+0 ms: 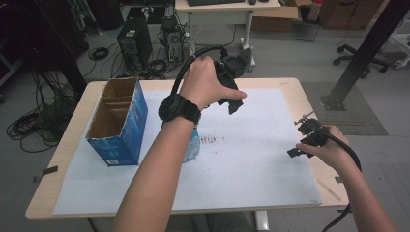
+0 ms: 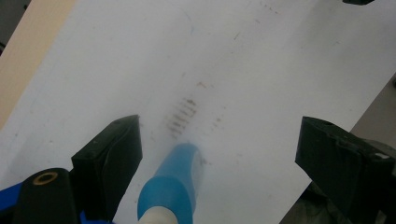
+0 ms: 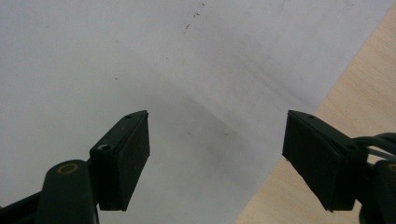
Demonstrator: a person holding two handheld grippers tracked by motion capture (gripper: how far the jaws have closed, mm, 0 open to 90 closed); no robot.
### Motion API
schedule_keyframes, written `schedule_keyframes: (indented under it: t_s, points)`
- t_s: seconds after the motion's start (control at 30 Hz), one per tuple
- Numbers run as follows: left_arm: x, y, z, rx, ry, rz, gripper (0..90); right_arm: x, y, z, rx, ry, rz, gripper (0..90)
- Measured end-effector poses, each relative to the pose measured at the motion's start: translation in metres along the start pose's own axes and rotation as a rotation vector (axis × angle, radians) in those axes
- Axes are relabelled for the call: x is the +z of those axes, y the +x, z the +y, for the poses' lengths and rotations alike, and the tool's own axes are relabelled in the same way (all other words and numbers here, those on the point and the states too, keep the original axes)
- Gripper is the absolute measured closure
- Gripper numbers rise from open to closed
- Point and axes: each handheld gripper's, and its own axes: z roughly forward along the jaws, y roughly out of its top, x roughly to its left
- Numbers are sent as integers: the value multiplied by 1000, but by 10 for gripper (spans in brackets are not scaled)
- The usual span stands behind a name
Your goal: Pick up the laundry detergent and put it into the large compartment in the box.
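Note:
A light blue bottle (image 2: pixel 173 184) with a pale cap stands on the white sheet (image 1: pixel 251 169), mostly hidden behind the left forearm in the high view (image 1: pixel 194 145). My left gripper (image 1: pixel 231 99) is held up above the table's middle, open, and looks down on the bottle, which shows low between the jaws (image 2: pixel 219 154) without touching them. My right gripper (image 1: pixel 297 140) rests low at the sheet's right edge, open with nothing between its fingers (image 3: pixel 217 158). A blue cardboard box (image 1: pixel 118 121) with open compartments stands at the left.
The wooden table (image 1: pixel 295 84) shows around the sheet, and its right edge lies close to my right gripper (image 3: pixel 355 93). A smudged dark mark (image 1: pixel 210 139) is on the sheet beside the bottle. A computer tower (image 1: pixel 134 46), cables and a black post (image 1: pixel 362 53) stand beyond the table.

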Motion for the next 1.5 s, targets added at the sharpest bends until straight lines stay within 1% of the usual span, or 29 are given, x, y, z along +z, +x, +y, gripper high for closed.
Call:
schedule_keyframes:
  t_s: [0.23, 0.37, 0.47, 0.5, 0.53, 0.6, 0.63, 0.7, 0.73, 0.8, 0.83, 0.87, 0.9, 0.97, 1.03, 1.07, 1.17, 1.23, 1.27, 1.5]
  points:
    - [-3, 1, -1, 1, -1, 1, 148, -2, 2, 3, -6, -2, 1, 229]
    - [-3, 2, -1, -5, 2, 6, 148, -2, 2, 4, -3, -3, 1, 228]
    - [-4, 5, -1, -26, 3, 15, 146, -1, 1, 4, -3, -3, 0, 228]
    - [-4, 5, -1, -26, 3, 15, 144, -1, 0, 4, -3, -2, 0, 227]
    - [-4, 6, -1, -45, 5, 25, 140, -1, 0, 4, -2, 0, -1, 227]
    - [-4, 7, -1, -51, 5, 28, 135, 0, 0, 4, -1, 0, -1, 227]
    - [-5, 7, -1, -64, 7, 32, 131, 0, -1, 4, 0, 1, 0, 226]
    - [-5, 8, -2, -75, 12, 43, 131, 0, -1, 4, 1, 2, 0, 226]
    - [-5, 10, -3, -96, 17, 49, 130, 0, -1, 4, 0, 1, 0, 226]
    - [-6, 10, -3, -100, 18, 53, 127, 0, -1, 4, 0, 0, 0, 225]
    - [-6, 11, -4, -109, 15, 60, 126, 0, -2, 3, 0, -1, -1, 225]
    - [-7, 13, -5, -128, 15, 68, 125, -1, -2, 3, 1, -1, -1, 224]
    - [-7, 13, -5, -128, 15, 68, 122, -1, -2, 3, 1, -1, -1, 224]
    - [-8, 15, -7, -148, 20, 85, 122, -1, -2, 3, 3, -1, -2, 224]
    - [-8, 16, -10, -168, 36, 99, 122, -1, -2, 2, 3, -2, -2, 223]
    - [-9, 18, -12, -189, 49, 116, 124, 0, -2, 2, 3, -1, -2, 223]
    - [-9, 20, -15, -198, 61, 122, 124, 1, -2, 1, 6, 3, -2, 223]
    - [-10, 22, -18, -214, 66, 122, 124, 0, -2, 1, 5, 3, -3, 223]
    - [-10, 23, -21, -223, 68, 130, 124, 0, -2, 1, 6, 1, -3, 223]
    - [-9, 26, -28, -230, 72, 127, 125, -2, -1, 1, 6, -1, -4, 222]
